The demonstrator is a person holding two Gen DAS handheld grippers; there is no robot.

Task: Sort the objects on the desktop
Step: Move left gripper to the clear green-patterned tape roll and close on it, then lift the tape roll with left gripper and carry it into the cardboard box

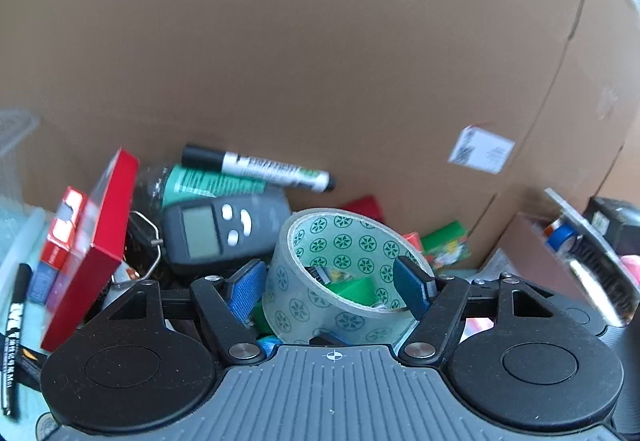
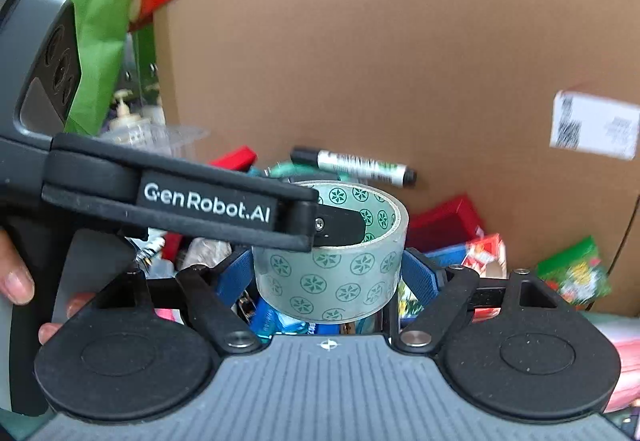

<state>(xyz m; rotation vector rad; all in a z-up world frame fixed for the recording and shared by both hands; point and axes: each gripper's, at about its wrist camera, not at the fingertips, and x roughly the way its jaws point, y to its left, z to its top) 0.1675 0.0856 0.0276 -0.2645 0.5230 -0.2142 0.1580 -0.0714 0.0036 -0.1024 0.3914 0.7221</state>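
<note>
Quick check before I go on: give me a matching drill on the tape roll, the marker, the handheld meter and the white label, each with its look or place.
1 tape roll
2 marker
3 handheld meter
4 white label

a stuck on the cardboard wall
b green star pattern
c grey, with a screen and white buttons
d lying along the wall's foot

Pairs: 1-b, 2-d, 3-c, 4-a

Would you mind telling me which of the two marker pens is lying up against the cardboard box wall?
The black-capped marker with the white and green barrel, lying behind the tape roll against the cardboard box wall. The other marker is all black and lies at the far left edge.
</note>
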